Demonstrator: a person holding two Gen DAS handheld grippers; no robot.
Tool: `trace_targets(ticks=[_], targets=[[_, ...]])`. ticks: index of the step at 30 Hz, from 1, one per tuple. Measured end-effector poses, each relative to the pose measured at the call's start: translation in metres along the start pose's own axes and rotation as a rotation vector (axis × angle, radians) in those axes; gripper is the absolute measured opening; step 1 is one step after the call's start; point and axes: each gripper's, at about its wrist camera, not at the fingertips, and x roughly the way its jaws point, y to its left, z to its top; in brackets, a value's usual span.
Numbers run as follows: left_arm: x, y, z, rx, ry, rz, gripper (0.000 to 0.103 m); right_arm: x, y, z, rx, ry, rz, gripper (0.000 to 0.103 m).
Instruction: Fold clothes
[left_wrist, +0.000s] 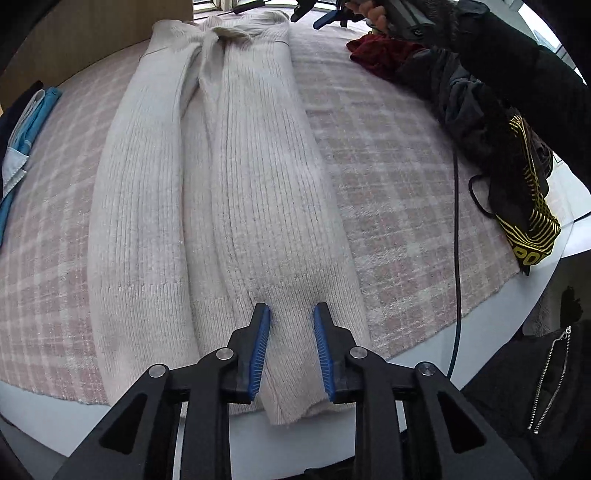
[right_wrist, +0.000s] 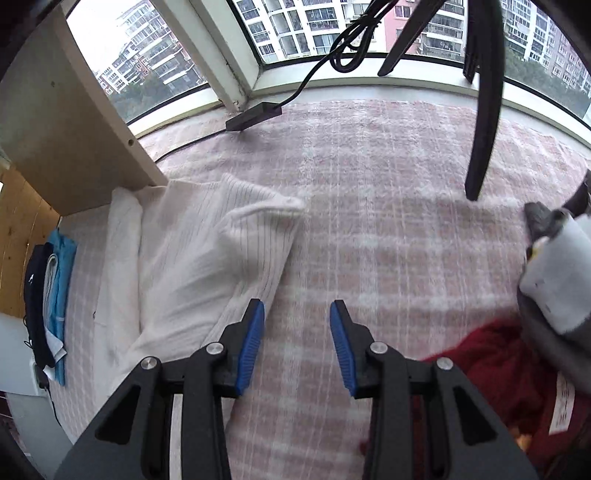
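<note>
Lying lengthwise on the surface (left_wrist: 388, 155), sides folded in: sweater (left_wrist: 229, 177). Straddling its hem at 6 o'clock, left hand-held gripper (left_wrist: 291, 314), spread. Hovering spread at 12 o'clock, right hand-held gripper (right_wrist: 297, 314). Pinching both layers squarely advised.

The right gripper (right_wrist: 297, 314) hangs over a pink checked blanket (right_wrist: 388, 229), its blue-padded jaws spread wide with nothing between them. A cream ribbed sweater (right_wrist: 207, 254) lies to the left, its edge just beside the left finger. A dark red garment (right_wrist: 495, 350) sits at near right. Folded blue clothes (right_wrist: 59, 288) rest far left. Beyond, a window (right_wrist: 295, 33) shows apartment blocks.
</note>
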Motion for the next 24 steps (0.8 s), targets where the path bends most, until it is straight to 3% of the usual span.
trace_targets(ticks=[3, 6, 8, 9, 12, 14, 18, 21, 24], targets=[[0.005, 0.0, 0.003, 0.003, 0.022, -0.005, 0.025, 0.019, 0.004, 0.011, -0.024, 0.01, -0.028, 0.039], [0.005, 0.001, 0.004, 0.004, 0.03, -0.013, 0.026, 0.025, 0.012, 0.017, -0.056, -0.024, 0.007, 0.039], [0.006, 0.001, 0.005, 0.005, 0.036, -0.018, 0.026, 0.021, 0.017, 0.017, -0.065, -0.031, 0.033, 0.007], [0.006, 0.001, 0.005, 0.005, 0.038, -0.021, 0.026, 0.018, 0.018, 0.017, -0.066, -0.036, 0.049, 0.006], [0.007, 0.002, 0.006, 0.006, 0.046, -0.029, 0.026, -0.002, 0.016, 0.019, -0.057, -0.115, 0.04, 0.006], [0.007, 0.002, 0.007, 0.008, 0.051, -0.032, 0.026, -0.005, 0.015, 0.022, -0.06, -0.117, 0.095, 0.006], [0.007, 0.001, 0.009, 0.012, 0.059, -0.033, 0.027, -0.011, 0.013, 0.025, -0.026, -0.1, 0.117, 0.007], [0.006, 0.003, 0.015, 0.004, 0.059, -0.042, 0.028, -0.012, 0.032, 0.015, -0.075, 0.003, 0.185, 0.01], [0.003, 0.009, 0.013, 0.005, 0.058, -0.045, 0.029, -0.008, 0.067, -0.004, -0.124, 0.108, 0.227, 0.021]])
